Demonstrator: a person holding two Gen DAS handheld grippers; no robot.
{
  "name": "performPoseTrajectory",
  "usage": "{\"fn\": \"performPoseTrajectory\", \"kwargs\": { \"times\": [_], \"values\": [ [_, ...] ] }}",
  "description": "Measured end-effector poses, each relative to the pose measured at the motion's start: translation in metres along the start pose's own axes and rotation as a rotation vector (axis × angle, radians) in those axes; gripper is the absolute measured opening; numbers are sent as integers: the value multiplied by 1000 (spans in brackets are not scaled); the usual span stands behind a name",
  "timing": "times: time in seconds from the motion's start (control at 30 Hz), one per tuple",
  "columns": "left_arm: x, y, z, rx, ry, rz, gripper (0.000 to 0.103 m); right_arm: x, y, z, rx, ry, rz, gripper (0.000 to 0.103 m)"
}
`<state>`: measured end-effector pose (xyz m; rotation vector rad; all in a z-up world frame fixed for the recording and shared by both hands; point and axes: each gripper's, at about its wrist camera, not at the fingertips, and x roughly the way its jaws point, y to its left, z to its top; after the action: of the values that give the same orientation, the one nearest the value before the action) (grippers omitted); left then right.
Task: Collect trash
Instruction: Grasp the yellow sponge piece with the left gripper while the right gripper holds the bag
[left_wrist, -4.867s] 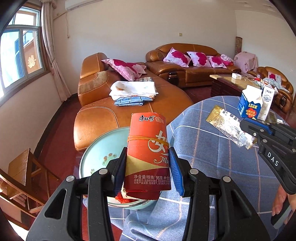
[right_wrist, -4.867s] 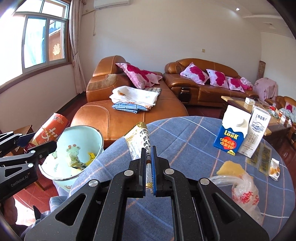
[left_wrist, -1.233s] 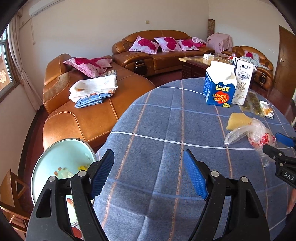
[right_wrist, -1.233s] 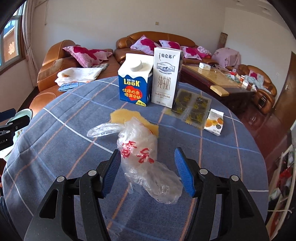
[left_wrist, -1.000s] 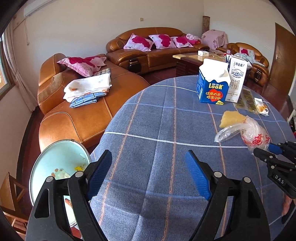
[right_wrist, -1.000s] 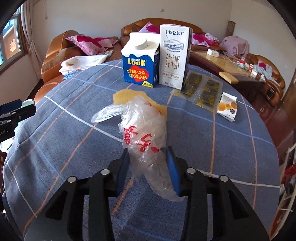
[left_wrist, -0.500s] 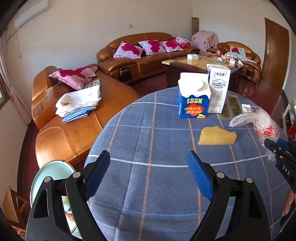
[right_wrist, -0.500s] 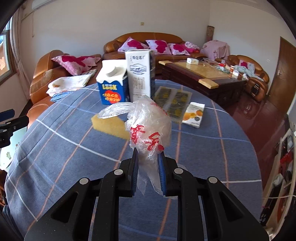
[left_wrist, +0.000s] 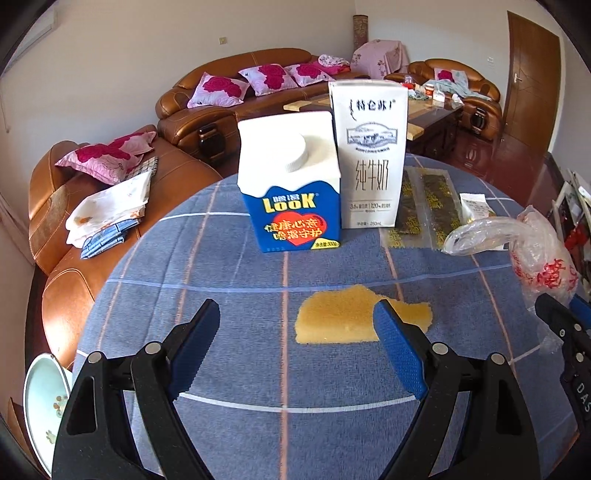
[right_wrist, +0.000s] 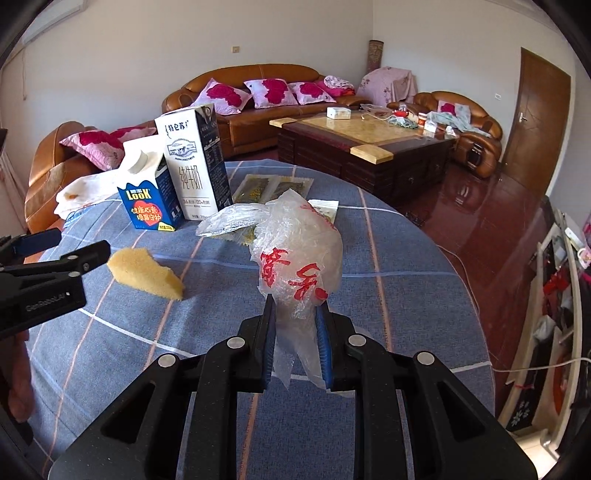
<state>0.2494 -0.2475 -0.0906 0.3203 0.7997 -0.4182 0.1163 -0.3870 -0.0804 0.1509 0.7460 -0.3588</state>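
Note:
My right gripper is shut on a clear plastic bag with red print and holds it above the table; the bag also shows in the left wrist view. My left gripper is open and empty, low over the table, with its right finger at the near edge of a yellow sponge. The sponge also shows in the right wrist view, beside the left gripper. A pale green trash bin stands on the floor at lower left.
A blue LOOK carton and a white milk carton stand on the blue checked tablecloth. Flat snack packets and a small sachet lie behind. Brown sofas and a coffee table stand beyond.
My right gripper closed on the plastic bag and lifted it off the table. My left gripper, earlier holding a red packet by the bin, is now empty and has moved forward to the sponge.

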Motion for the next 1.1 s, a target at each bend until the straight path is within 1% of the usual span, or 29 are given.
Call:
{"fn": "performPoseTrajectory", "kwargs": {
  "times": [0.07, 0.17, 0.2, 0.27, 0.37, 0.43, 0.47, 0.57, 0.63, 0.73, 0.83, 0.9, 1.0, 1.1],
  "values": [
    [8, -6, -3, 3, 13, -16, 84, 3, -1, -1, 8, 4, 5, 21],
    [11, -7, -4, 3, -3, -22, 84, 6, -2, -3, 11, 12, 10, 21],
    [12, -7, -4, 0, -1, -32, 83, 8, -2, -4, 11, 15, 14, 21],
    [14, -3, -6, -21, 9, -75, 79, 10, -2, -5, 13, 25, 21, 21],
    [16, -2, -9, -38, 12, -121, 71, 10, 0, -5, 12, 25, 27, 22],
    [15, -5, -9, -30, 6, -154, 53, 11, 2, -4, 10, 31, 31, 22],
    [14, -7, -9, -23, 7, -166, 50, 11, 4, -4, 9, 30, 33, 22],
    [13, -11, -9, -7, 6, -164, 44, 12, 8, -4, 3, 32, 36, 22],
    [12, -11, -8, 0, 7, -172, 37, 12, 10, -4, 2, 30, 39, 22],
    [6, -7, -10, 11, 7, -188, 30, 11, 10, -5, -1, 23, 38, 22],
    [-2, 2, -14, 10, 5, -188, 27, 8, 12, -6, -2, 18, 39, 22],
    [-11, 12, -18, -6, 1, -186, 27, 6, 14, -8, -3, 20, 42, 22],
    [-28, 29, -26, -23, -29, -162, 27, 1, 20, -10, -5, 14, 50, 22],
    [-48, 50, -35, -57, -56, -155, 27, -4, 32, -9, -22, 9, 64, 22]
  ]
}}
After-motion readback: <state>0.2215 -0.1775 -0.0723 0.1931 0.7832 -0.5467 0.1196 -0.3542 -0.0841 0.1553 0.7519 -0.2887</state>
